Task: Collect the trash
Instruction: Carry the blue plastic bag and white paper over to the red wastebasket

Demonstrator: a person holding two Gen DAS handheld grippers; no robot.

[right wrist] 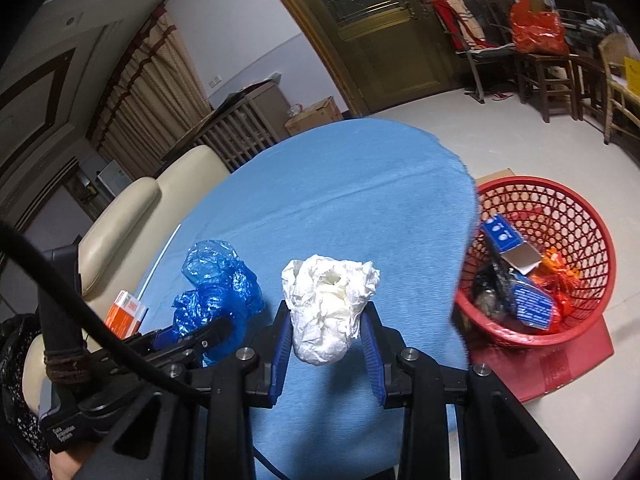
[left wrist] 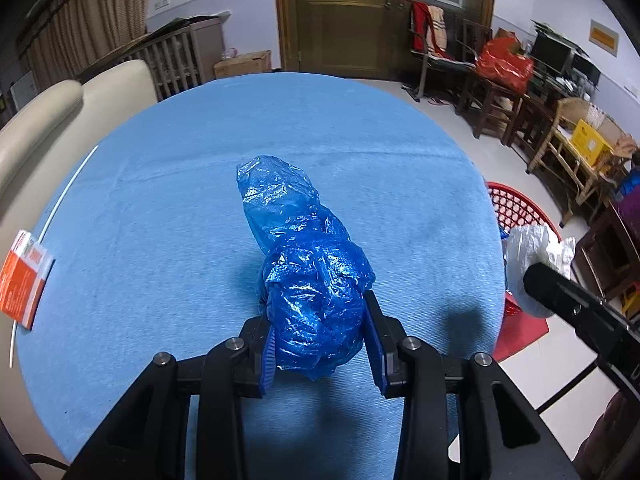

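Note:
My left gripper (left wrist: 320, 336) is shut on a crumpled blue plastic bag (left wrist: 308, 272), held above the blue-covered round table (left wrist: 200, 160). The bag also shows in the right wrist view (right wrist: 218, 284). My right gripper (right wrist: 326, 340) is shut on a crumpled white paper wad (right wrist: 328, 304), lifted over the table near its right side. The wad also shows in the left wrist view (left wrist: 528, 256). A red mesh trash basket (right wrist: 568, 216) stands on the floor right of the table, holding a blue box and several wrappers.
An orange and white box (left wrist: 22, 280) and a thin white stick (left wrist: 68, 188) lie at the table's left edge. A cream sofa (left wrist: 48, 116) stands left of the table. Wooden chairs and clutter line the right wall.

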